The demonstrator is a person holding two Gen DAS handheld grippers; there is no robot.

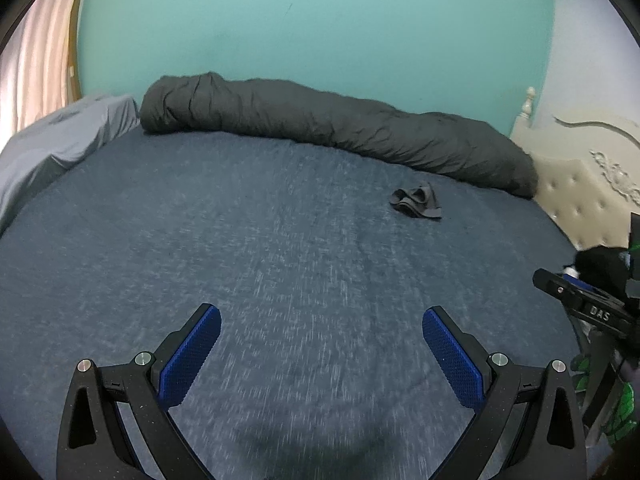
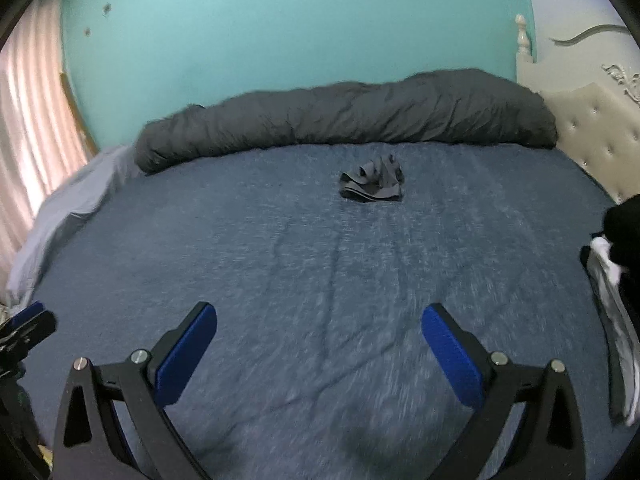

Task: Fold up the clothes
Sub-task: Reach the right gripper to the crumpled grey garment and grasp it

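The bedspread [image 2: 320,264] is blue cloth with a rough, heathered weave, lightly creased. The rolled duvet [image 2: 352,116] is matt dark grey fabric, finely wrinkled. The small garment [image 2: 371,184] is thin grey cloth, crumpled. The sheet [image 1: 60,140] is smooth pale grey cloth. The left gripper [image 1: 321,316] and right gripper [image 2: 319,314] have matt black plastic arms, shiny metal screws and blue pads [image 1: 192,356] with a fine grid texture. The headboard [image 2: 588,120] is tufted, faintly glossy padding. The wall [image 1: 312,24] is matt teal paint.
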